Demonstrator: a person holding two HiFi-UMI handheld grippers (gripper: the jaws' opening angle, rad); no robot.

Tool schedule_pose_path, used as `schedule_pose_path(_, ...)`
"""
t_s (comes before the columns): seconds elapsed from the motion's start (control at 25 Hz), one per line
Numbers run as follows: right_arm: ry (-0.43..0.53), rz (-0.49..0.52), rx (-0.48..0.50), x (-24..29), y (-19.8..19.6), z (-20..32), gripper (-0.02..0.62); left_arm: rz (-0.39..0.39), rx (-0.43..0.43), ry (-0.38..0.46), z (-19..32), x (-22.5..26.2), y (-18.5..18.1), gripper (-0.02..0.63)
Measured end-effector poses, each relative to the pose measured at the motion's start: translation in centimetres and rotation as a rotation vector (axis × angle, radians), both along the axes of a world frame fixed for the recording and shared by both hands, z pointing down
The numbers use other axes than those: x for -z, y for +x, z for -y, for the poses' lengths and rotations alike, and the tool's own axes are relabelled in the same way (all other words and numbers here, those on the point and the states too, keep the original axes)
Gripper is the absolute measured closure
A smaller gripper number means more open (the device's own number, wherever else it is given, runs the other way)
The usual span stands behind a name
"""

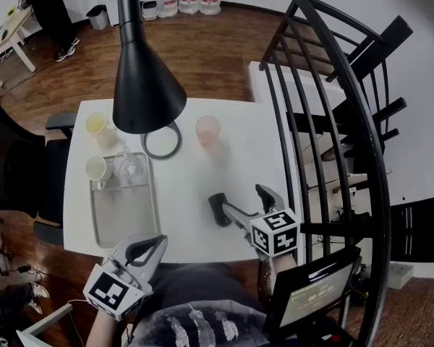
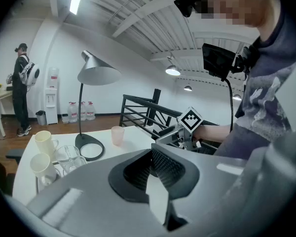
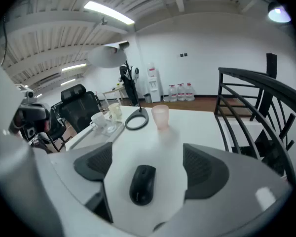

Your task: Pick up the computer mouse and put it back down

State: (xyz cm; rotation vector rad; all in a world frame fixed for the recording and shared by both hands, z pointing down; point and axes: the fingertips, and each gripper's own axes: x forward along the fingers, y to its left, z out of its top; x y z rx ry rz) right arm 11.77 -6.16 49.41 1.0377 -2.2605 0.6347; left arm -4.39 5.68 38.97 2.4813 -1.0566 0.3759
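Observation:
A black computer mouse (image 3: 142,183) lies flat on the white table (image 1: 192,186) near its front right corner. My right gripper (image 3: 148,168) is tilted down over it, open wide, with one jaw on each side of the mouse and neither pad touching it. In the head view the mouse (image 1: 218,209) shows just ahead of the right gripper (image 1: 242,201). My left gripper (image 1: 146,251) hangs low at the table's front edge, off to the left, away from the mouse. Its pads (image 2: 160,168) meet with nothing between them.
A black desk lamp (image 1: 145,85) stands at mid-table with its ring base (image 1: 162,142). A pink cup (image 1: 207,130) stands beyond the mouse. A tray (image 1: 123,215) at the left holds a white cup (image 1: 98,168) and a glass (image 1: 128,166). A black railing (image 1: 325,121) borders the right side.

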Motion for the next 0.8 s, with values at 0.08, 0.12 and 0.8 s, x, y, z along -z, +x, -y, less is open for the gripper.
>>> schedule_pose_path(0.08, -0.039, -0.04, 0.012, -1.8, -0.4, -0.1, 0.149, 0.0, 0.002, -0.003, 0.2, -0.2, 0.0, 0.606)
schedule_pose_path(0.12, -0.056, -0.063, 0.019, -2.7, -0.6, -0.2, 0.149, 0.0, 0.002, -0.005, 0.2, -0.3, -0.1, 0.606)
schedule_pose_path(0.8, -0.229, -0.343, 0.124, -13.7, -3.8, -2.8, 0.138, 0.013, -0.003, -0.035, -0.3, -2.2, -1.3, 0.606)
